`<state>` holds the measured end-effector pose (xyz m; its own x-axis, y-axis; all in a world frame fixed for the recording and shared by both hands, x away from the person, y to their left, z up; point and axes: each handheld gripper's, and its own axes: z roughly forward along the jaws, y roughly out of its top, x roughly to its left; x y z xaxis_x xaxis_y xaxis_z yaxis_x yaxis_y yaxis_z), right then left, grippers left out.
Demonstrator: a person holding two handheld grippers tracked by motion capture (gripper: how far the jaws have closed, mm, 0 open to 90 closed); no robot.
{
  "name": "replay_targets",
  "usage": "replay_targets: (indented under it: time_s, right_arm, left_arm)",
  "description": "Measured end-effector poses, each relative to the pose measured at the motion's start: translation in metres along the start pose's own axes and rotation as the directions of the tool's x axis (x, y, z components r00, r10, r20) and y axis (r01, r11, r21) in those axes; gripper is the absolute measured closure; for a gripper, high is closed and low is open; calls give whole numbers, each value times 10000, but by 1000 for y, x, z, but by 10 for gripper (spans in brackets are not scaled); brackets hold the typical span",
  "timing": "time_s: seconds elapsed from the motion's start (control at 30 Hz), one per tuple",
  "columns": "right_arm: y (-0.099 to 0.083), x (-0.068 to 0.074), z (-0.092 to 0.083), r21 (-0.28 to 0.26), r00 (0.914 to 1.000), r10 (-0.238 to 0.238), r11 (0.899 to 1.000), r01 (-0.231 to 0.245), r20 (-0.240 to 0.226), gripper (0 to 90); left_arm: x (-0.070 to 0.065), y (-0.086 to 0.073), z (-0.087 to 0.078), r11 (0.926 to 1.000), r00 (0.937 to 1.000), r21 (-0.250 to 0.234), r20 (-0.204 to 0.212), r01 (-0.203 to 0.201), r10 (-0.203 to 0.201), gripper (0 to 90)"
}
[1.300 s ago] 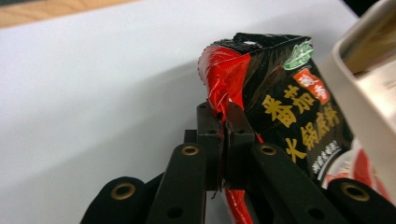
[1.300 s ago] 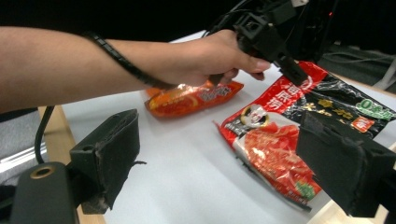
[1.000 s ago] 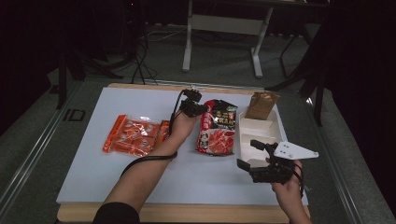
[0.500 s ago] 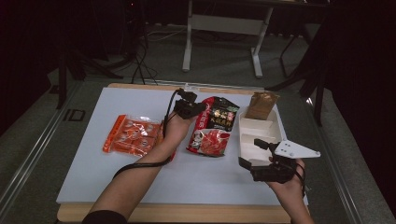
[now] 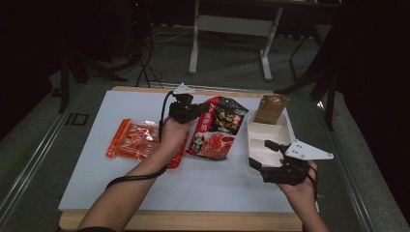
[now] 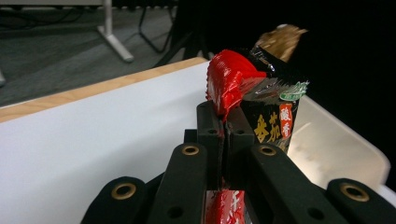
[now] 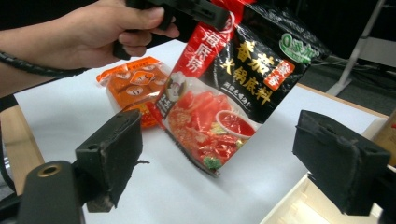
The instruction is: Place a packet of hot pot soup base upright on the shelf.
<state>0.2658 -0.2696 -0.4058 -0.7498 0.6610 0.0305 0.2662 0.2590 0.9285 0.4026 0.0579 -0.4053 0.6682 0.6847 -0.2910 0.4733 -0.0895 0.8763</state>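
A red and black soup-base pouch (image 5: 216, 128) hangs tilted above the white table (image 5: 87, 169), its lower edge close to the surface. My left gripper (image 5: 199, 109) is shut on the pouch's red top corner (image 6: 229, 79). The same pouch (image 7: 233, 98) dangles in the right gripper view under the person's left hand (image 7: 88, 32). My right gripper (image 5: 263, 154) stands open at the near end of the white divided tray (image 5: 258, 130), its two black pads (image 7: 116, 149) wide apart with nothing between them.
An orange snack packet (image 5: 138, 142) lies flat on the table left of the left forearm. A brown pouch (image 5: 270, 108) stands at the tray's far end. Metal stand legs (image 5: 196, 48) and dark floor lie beyond the table.
My left gripper has lifted the red and black pouch off the table and carried it a little toward the person and up; the pouch now hangs tilted. The right gripper has barely moved.
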Motion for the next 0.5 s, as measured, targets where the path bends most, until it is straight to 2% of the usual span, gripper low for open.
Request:
replay_targets:
  time_s: [0.17, 0.2, 0.27, 0.37, 0.5]
  right_arm:
    - [9, -9, 5, 33, 9996, 40, 10000, -41, 270, 172]
    - [12, -11, 7, 72, 9995, -7, 10000, 4, 319, 172]
    - [17, -15, 10, 46, 9991, 61, 10000, -63, 422, 183]
    - [22, -19, 13, 13, 9985, 58, 10000, -59, 537, 183]
    - [30, -29, 22, -14, 9977, 319, 9995, -319, 594, 183]
  left_arm:
    - [-7, -4, -10, 9994, 9981, -335, 608, 67, -47, 881]
    - [-9, -5, -11, 9992, 9981, -411, 614, 15, 10, 881]
    - [-13, -8, -14, 9984, 9961, -562, 877, -20, 70, 880]
    - [-17, -10, -16, 9976, 9957, -684, 914, -53, 116, 881]
    - [-23, -15, -22, 9957, 9911, -924, 1331, 77, 47, 880]
